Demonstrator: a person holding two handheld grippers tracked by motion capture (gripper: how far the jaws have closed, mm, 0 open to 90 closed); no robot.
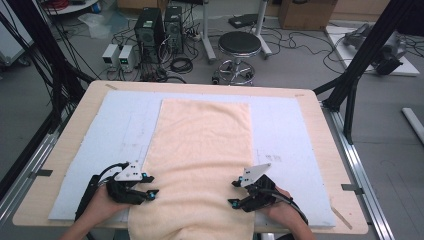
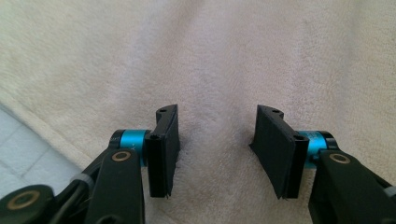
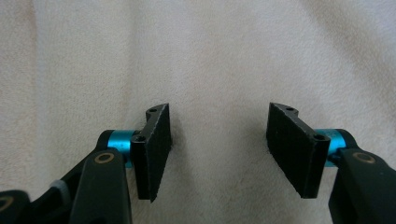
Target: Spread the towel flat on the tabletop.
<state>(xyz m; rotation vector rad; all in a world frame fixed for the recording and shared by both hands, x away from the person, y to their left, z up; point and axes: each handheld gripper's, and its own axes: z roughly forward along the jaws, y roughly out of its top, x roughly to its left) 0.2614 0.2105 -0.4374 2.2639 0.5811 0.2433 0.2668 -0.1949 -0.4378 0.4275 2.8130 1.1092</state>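
Nearest to me are the two hands at the bottom of the high view, each holding one claw over the near part of the cream towel (image 1: 200, 150). The towel lies flat and lengthwise on the pale blue mat (image 1: 280, 130) that covers the wooden bench (image 1: 325, 135), and its near end hangs over the front edge. The left claw (image 1: 150, 192) is at the towel's left edge, the right claw (image 1: 235, 197) at its right edge. In both gripper views I see the jaws apart, with flat towel between them and nothing pinched, so both claws are released.
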